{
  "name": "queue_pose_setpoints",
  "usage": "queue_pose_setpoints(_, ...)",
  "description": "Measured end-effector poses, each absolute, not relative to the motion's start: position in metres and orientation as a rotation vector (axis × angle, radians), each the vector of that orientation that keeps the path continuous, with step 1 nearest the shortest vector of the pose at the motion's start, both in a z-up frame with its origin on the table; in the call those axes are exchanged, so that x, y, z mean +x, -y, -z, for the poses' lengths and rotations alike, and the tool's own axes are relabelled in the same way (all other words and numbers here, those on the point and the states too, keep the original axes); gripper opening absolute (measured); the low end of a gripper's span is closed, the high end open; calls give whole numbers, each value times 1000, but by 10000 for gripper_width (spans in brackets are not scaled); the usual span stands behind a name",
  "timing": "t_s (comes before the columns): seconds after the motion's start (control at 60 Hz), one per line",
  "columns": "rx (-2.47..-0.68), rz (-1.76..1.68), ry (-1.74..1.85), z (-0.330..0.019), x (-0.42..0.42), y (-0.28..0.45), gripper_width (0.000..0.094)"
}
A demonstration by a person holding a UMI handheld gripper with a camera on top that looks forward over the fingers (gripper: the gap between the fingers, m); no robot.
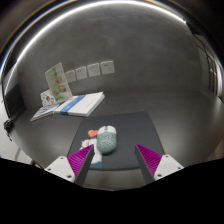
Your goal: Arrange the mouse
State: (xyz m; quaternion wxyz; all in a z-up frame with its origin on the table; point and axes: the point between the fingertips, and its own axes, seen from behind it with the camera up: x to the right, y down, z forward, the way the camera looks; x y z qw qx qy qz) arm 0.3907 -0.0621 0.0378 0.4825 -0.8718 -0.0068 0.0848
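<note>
At the centre of the frame, just above the gripper [118,160], the mouse [106,141] is seen lying on a dark mouse mat [135,135] that rests on the grey surface [175,105]. The gripper is held open: its two purple pads [84,160] are spread wide, and nothing is pressed between them. The mouse lies just ahead of the fingers and slightly toward the left one, not yet between them.

The mouse is pale, a light grey-green, with a smooth rounded shell. It is judged to be light, rigid and somewhat slippery on its domed top, so a hold across the two long flanks, near the middle of the body, is thought safest; a hold on the curved top would likely slide off. Its long axis is seen to run roughly away from the gripper, tilted only slightly, so the flanks are already nearly lined up with the pads. Which end is the front cannot be told.

A small red-orange object [92,132] lies touching or just beside the mouse at its upper left. Books and papers [68,104] are stacked in the upper left of the frame, well apart.
</note>
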Motion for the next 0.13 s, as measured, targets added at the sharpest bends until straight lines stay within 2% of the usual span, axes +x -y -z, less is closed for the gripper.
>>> queue_pose_setpoints(0.133, -2132, -156, -58, -42, 437, 112, 838)
